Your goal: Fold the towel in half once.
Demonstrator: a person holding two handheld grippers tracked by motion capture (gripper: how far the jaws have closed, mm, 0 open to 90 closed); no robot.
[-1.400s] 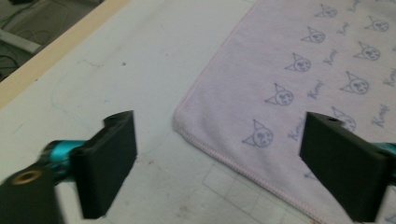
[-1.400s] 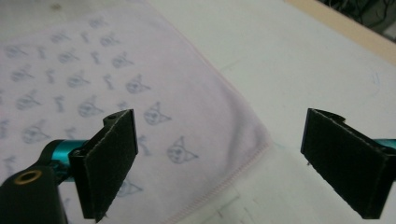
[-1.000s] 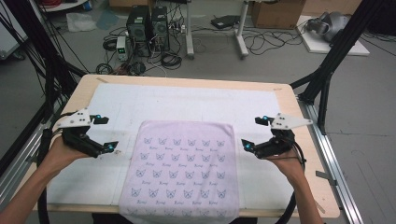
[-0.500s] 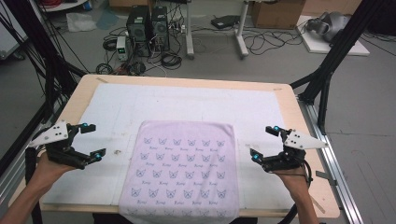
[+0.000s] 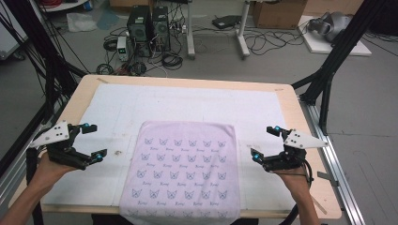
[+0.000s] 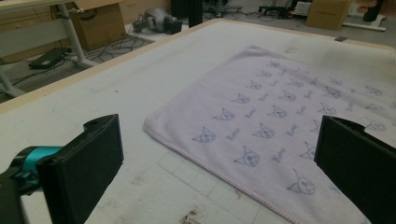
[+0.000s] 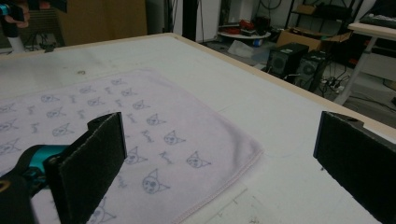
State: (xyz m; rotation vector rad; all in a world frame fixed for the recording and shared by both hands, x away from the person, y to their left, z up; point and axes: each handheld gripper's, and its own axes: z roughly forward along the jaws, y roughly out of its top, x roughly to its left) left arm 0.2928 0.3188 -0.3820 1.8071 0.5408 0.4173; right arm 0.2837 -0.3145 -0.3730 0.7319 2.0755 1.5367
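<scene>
Towel flat, both grippers released

The left gripper (image 5: 92,140) hovers with jaws spread wide, just left of the pink towel (image 5: 180,168) lying flat at the table's (image 5: 187,83) near edge. The right gripper (image 5: 264,142) gapes likewise, beside its right edge.

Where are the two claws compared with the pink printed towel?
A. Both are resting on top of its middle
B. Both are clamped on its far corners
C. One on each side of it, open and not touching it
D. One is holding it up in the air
C: the left claw and right claw sit open on either side of the towel, which lies flat on the table.
</scene>
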